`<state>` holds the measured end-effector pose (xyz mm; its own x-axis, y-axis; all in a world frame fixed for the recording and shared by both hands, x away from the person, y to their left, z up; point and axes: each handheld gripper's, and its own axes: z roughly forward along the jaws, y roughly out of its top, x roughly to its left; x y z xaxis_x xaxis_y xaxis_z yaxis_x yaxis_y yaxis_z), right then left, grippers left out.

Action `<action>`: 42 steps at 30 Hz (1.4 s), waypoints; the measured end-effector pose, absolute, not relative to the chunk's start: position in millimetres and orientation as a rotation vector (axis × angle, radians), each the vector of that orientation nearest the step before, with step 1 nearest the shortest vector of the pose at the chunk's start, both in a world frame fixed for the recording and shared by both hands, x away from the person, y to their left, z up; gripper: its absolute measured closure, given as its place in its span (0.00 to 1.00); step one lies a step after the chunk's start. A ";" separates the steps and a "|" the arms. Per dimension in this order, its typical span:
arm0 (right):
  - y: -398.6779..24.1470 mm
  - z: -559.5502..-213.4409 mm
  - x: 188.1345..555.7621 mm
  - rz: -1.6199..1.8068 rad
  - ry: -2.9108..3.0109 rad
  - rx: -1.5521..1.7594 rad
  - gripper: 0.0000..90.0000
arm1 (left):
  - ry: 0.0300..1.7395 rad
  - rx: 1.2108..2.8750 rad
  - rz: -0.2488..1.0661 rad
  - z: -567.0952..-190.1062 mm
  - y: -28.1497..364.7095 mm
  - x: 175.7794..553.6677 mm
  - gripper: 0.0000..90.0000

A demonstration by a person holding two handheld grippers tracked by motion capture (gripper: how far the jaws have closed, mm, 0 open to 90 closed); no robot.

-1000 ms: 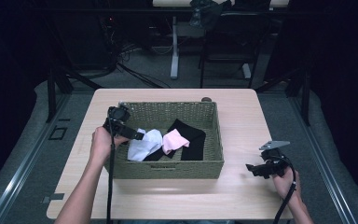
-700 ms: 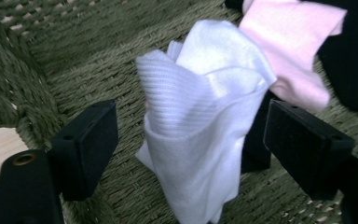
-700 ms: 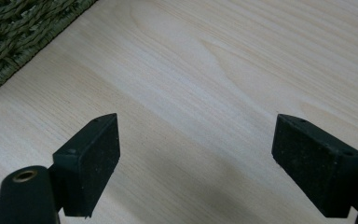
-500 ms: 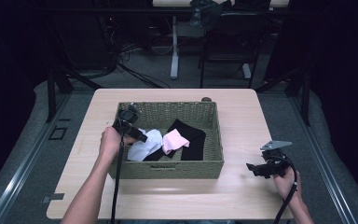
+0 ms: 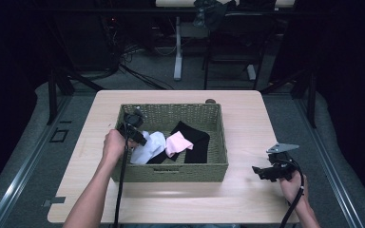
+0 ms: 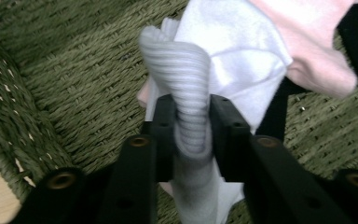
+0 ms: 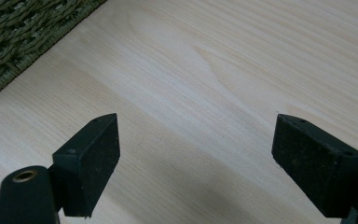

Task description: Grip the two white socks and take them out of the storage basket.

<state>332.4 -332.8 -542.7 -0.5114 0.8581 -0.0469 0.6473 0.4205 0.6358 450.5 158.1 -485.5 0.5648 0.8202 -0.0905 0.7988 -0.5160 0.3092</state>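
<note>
A green woven basket (image 5: pixel 171 171) stands mid-table with white, pink and black clothes in it. My left gripper (image 5: pixel 135 137) reaches into its left side. In the left gripper view the jaws have just been closing, and the left gripper (image 6: pixel 192 122) now pinches the ribbed cuff of a white sock (image 6: pixel 186 79), which bunches up between the pads. A pink cloth (image 6: pixel 307 28) and a black cloth (image 5: pixel 195 142) lie beside it. My right gripper (image 5: pixel 262 172) rests on the table at the right, and the right gripper (image 7: pixel 196 154) stands open over bare wood.
A small dark round object (image 5: pixel 210 100) sits on the table behind the basket's far right corner. The basket's corner (image 7: pixel 18 32) shows at the upper left of the right gripper view. Chairs and cables stand on the dark floor beyond the table.
My left gripper moved from the basket's left rim down into the basket onto the white sock and closed on it. The right gripper has not moved.
</note>
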 end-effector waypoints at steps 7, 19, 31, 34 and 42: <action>-333.4 -542.3 331.9 0.798 2.315 1.285 0.16 | 1.270 2.475 0.131 -467.1 157.9 442.3 0.87; -333.0 -542.1 333.5 0.799 2.318 1.288 0.16 | 1.234 2.424 0.168 -431.5 167.0 439.5 0.88; -332.2 -541.5 333.7 0.804 2.319 1.288 0.16 | 1.229 2.382 0.196 -404.6 171.2 442.8 0.88; -332.8 -541.9 333.6 0.802 2.323 1.283 0.16 | 1.224 2.373 0.200 -397.5 173.1 444.0 0.88; -333.0 -541.8 333.8 0.800 2.325 1.291 0.16 | 1.239 2.345 0.228 -378.0 182.6 443.5 0.88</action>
